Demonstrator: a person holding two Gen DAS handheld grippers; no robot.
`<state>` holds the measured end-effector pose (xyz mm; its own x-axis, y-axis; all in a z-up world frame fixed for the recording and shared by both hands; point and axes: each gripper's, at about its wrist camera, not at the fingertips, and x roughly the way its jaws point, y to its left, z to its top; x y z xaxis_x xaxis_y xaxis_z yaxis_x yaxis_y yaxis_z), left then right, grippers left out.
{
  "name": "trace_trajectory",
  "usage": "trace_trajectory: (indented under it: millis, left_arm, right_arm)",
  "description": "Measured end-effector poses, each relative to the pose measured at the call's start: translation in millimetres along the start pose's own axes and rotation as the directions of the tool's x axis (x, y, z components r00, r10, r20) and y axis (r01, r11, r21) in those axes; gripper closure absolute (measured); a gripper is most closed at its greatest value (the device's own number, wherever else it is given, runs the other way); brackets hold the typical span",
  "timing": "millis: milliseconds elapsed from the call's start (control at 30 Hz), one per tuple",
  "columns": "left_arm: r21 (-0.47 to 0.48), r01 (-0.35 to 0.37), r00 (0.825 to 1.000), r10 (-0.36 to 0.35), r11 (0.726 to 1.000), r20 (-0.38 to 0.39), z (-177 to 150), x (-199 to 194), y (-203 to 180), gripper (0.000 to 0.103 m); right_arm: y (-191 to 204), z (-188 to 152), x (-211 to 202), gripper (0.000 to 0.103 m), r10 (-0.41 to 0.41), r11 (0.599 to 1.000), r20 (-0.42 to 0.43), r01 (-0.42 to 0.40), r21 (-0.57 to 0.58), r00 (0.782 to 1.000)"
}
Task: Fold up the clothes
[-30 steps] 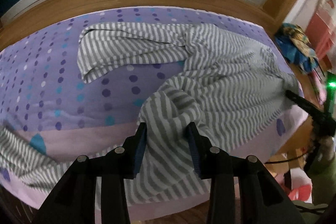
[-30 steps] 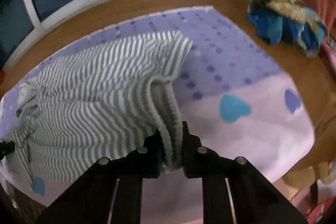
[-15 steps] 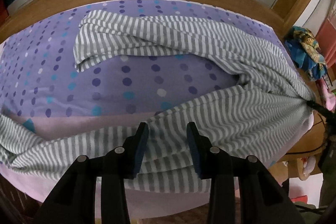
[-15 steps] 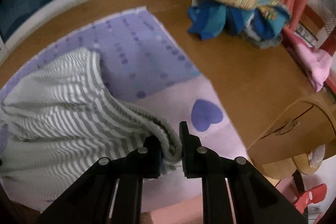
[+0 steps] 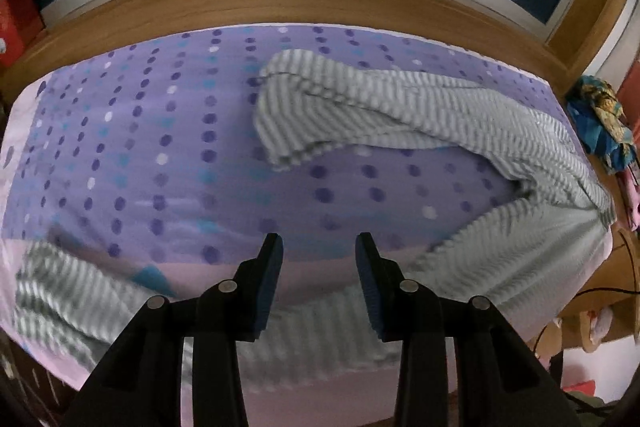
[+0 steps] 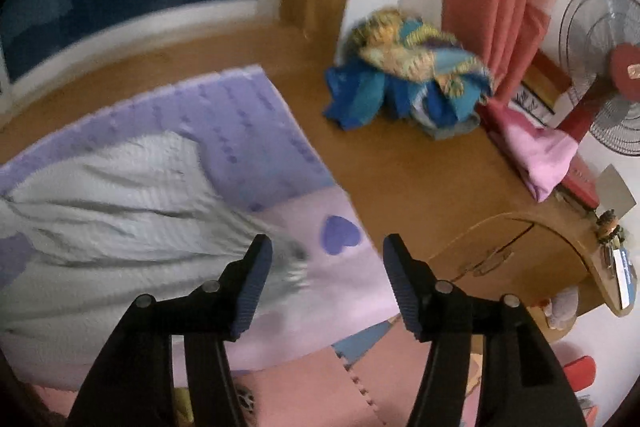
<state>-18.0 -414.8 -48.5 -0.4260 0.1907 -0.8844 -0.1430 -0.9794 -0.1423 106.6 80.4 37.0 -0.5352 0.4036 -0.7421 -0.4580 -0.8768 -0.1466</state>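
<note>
Striped grey garment [image 5: 472,131] sprawled over dotted purple bedsheet [image 5: 132,155], left hand-held gripper [image 5: 318,259] parted around nothing, right hand-held gripper [image 6: 327,259] opening, cloth just beside its fingers.

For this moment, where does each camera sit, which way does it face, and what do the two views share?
Left wrist: on the left gripper, angled down at the striped garment and dotted sheet; open jaws, nothing between them.
Right wrist: on the right gripper, facing the sheet's corner and wooden platform; jaws opening, empty.
Shared: garment, sheet, blue cloth bundle.
</note>
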Motion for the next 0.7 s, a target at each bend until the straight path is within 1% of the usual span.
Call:
trace_trajectory:
  millis: [67,133,167,200,267,367,433,567,600,667,700]
  left_arm:
    - [0.027,0.008,1.000,-0.008,1.000,-0.004,5,1,12,0.065]
    - [0.050,0.025,1.000,-0.025,0.998,-0.005,10,1,24,0.065]
    - [0.059,0.038,0.999,-0.037,0.998,-0.007,12,1,29,0.065]
    - [0.070,0.049,0.999,-0.049,0.996,-0.007,14,1,35,0.065]
    - [0.095,0.064,0.998,-0.064,0.993,-0.007,17,2,47,0.065]
    - [0.123,0.072,0.997,-0.072,0.990,-0.005,19,3,65,0.065]
    - [0.122,0.084,0.996,-0.084,0.989,-0.006,19,3,77,0.065]
    - [0.092,0.111,0.994,-0.111,0.990,-0.005,15,2,96,0.065]
    - [0.081,0.116,0.993,-0.116,0.990,-0.004,13,2,99,0.065]
    - [0.051,0.123,0.992,-0.123,0.991,0.000,9,2,107,0.065]
    - [0.037,0.127,0.992,-0.127,0.991,0.002,7,1,110,0.065]
  right_arm:
    - [37,-3,-12,0.045,0.078,0.997,0.013,-0.078,-0.019,0.997]
    - [92,-12,-23,0.045,0.183,0.981,0.004,-0.182,-0.065,0.983]
    - [118,-17,-26,0.045,0.222,0.971,-0.004,-0.221,-0.094,0.975]
    - [155,-24,-29,0.045,0.267,0.954,-0.015,-0.267,-0.133,0.963]
    - [216,-36,-30,0.045,0.333,0.922,-0.045,-0.336,-0.191,0.942]
    - [308,-50,-35,0.045,0.445,0.851,-0.086,-0.451,-0.269,0.891]
    - [357,-54,-35,0.045,0.486,0.809,-0.114,-0.495,-0.315,0.866]
    - [427,-59,-34,0.045,0.513,0.743,-0.167,-0.533,-0.404,0.842]
    - [442,-60,-30,0.045,0.508,0.729,-0.177,-0.530,-0.433,0.843]
    - [472,-61,-22,0.045,0.485,0.704,-0.191,-0.511,-0.494,0.853]
    - [486,-62,-18,0.045,0.469,0.696,-0.193,-0.495,-0.521,0.862]
